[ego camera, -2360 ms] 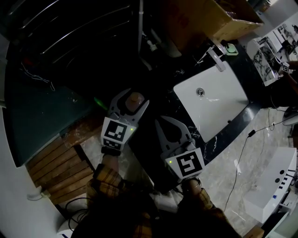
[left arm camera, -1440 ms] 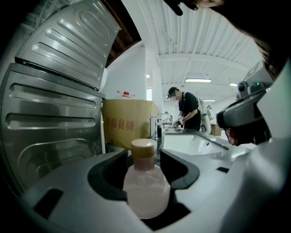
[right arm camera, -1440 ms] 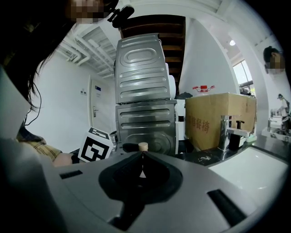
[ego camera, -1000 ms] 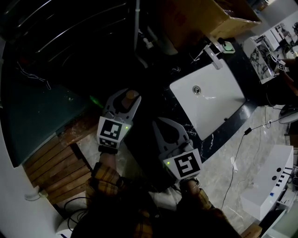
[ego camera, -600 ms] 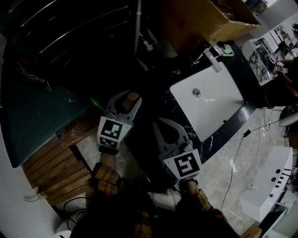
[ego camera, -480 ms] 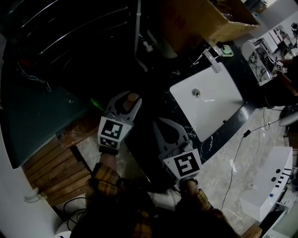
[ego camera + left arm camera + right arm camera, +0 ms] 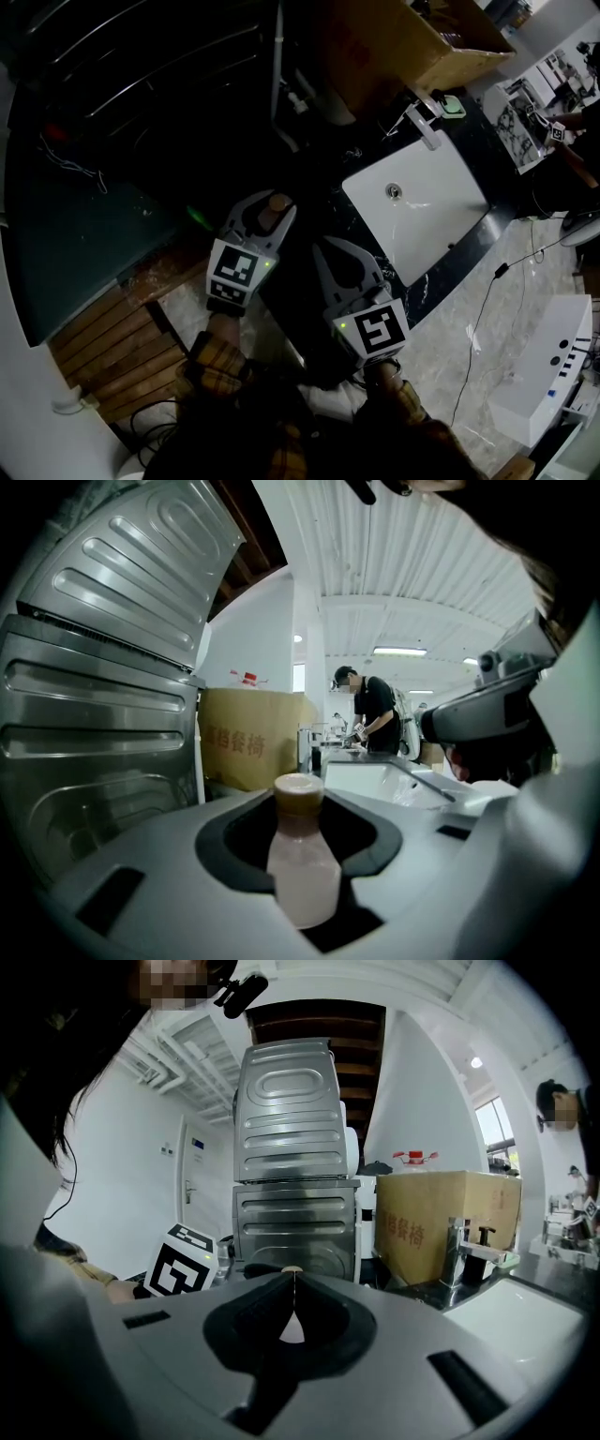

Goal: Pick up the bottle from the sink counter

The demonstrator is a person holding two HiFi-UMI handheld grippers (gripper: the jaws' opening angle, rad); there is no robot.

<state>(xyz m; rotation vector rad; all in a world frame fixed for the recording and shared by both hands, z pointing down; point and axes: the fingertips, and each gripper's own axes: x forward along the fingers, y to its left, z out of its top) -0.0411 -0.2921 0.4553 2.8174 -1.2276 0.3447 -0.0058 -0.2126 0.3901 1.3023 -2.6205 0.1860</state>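
Note:
A small pale pink bottle [image 7: 278,203] with a tan cap stands upright between the jaws of my left gripper [image 7: 270,206], over the dark counter [image 7: 375,258] left of the sink. In the left gripper view the bottle [image 7: 302,864] fills the gap and both jaws press on its body, so the left gripper [image 7: 300,808] is shut on it. My right gripper [image 7: 324,244] hovers just to the right, nearer me. Its jaws meet at the tips, and nothing is in the right gripper [image 7: 292,1275].
A white sink basin [image 7: 441,220] with a faucet [image 7: 424,120] lies to the right. A cardboard box [image 7: 422,42] stands behind it, and a ribbed steel appliance [image 7: 295,1147] stands at the back. A person [image 7: 377,714] works at the counter's far end. Wooden slats [image 7: 112,347] lie at lower left.
In the head view the left gripper and the bottle have shifted slightly right and nearer. The right gripper has stayed about where it was, still shut.

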